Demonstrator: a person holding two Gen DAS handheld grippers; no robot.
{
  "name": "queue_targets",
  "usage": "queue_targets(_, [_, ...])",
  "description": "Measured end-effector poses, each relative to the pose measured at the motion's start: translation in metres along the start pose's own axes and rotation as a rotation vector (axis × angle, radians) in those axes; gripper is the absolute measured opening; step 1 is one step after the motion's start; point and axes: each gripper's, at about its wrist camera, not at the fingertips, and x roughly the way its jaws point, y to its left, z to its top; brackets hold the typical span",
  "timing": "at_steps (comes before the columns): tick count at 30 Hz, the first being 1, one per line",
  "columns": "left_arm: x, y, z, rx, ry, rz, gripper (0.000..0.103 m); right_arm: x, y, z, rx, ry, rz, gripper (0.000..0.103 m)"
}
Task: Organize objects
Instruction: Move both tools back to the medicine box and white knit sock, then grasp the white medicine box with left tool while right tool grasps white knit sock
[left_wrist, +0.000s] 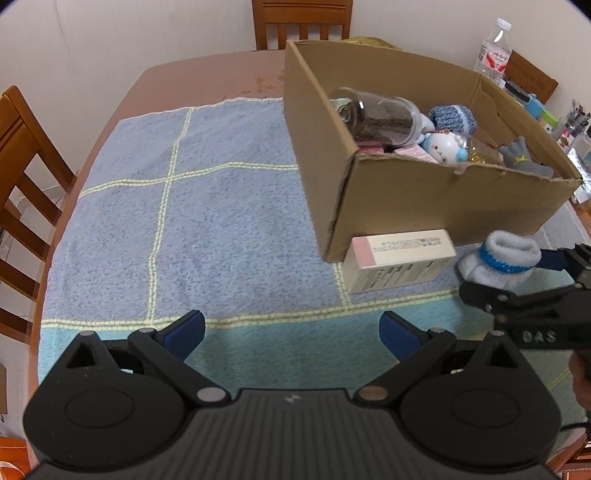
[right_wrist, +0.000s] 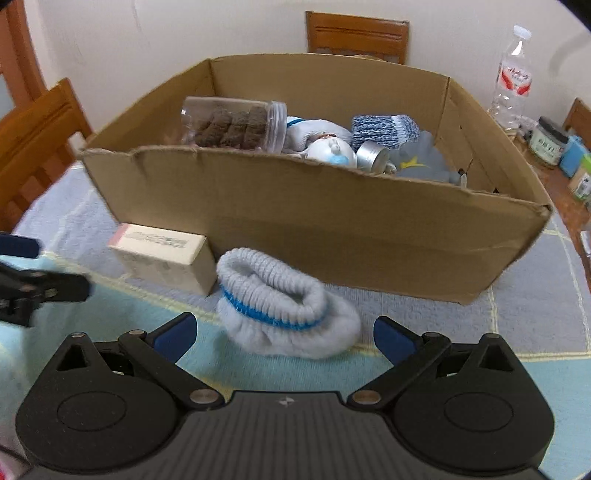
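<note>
A white knit sock with a blue stripe (right_wrist: 288, 310) lies on the towel, just in front of the cardboard box (right_wrist: 314, 221). My right gripper (right_wrist: 284, 332) is open, with one finger on each side of the sock and neither touching it. Left of the sock, a small cream and pink carton (right_wrist: 162, 254) rests against the box wall; it also shows in the left wrist view, carton (left_wrist: 400, 258). My left gripper (left_wrist: 291, 332) is open and empty, low over the towel to the left of the carton. Inside the box (left_wrist: 406, 192) are a clear jar of brown biscuits (right_wrist: 236, 123), a blue knit sock (right_wrist: 384, 129), a white toy (right_wrist: 330, 149) and other items.
A blue checked towel (left_wrist: 184, 221) covers most of the brown table (left_wrist: 207, 77). Wooden chairs stand at the far side (left_wrist: 301, 22) and on the left (left_wrist: 22, 166). A water bottle (right_wrist: 513, 85) and small containers (right_wrist: 550, 144) crowd the table's right edge.
</note>
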Motion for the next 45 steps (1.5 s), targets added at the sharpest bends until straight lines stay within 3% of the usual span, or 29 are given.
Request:
queue_targets(3, [0.001, 0.002, 0.001, 0.005, -0.003, -0.012, 0.100, 0.006, 0.000, 0.000, 0.019, -0.021, -0.066, 0.103])
queue_targets(12, [0.004, -0.017, 0.003, 0.044, -0.035, -0.065, 0.100, -0.005, -0.042, -0.008, 0.095, -0.012, -0.119, 0.103])
queue_targets(18, [0.011, -0.043, 0.003, 0.038, -0.065, -0.032, 0.100, -0.004, -0.055, -0.011, 0.047, -0.010, -0.060, 0.103])
queue_targets(27, [0.022, -0.081, 0.005, -0.018, -0.130, 0.070, 0.100, 0.004, -0.055, -0.014, -0.147, -0.002, 0.018, 0.103])
queue_targets(34, [0.037, -0.095, 0.011, -0.068, -0.128, 0.118, 0.099, 0.007, -0.065, -0.017, -0.166, -0.002, 0.079, 0.103])
queue_targets(37, [0.037, -0.094, 0.010, -0.091, -0.147, 0.140, 0.095, 0.009, -0.066, -0.016, -0.164, -0.005, 0.089, 0.103])
queue_targets(45, [0.040, -0.092, 0.010, -0.122, -0.136, 0.114, 0.081, 0.007, -0.064, -0.017, -0.168, -0.015, 0.102, 0.103])
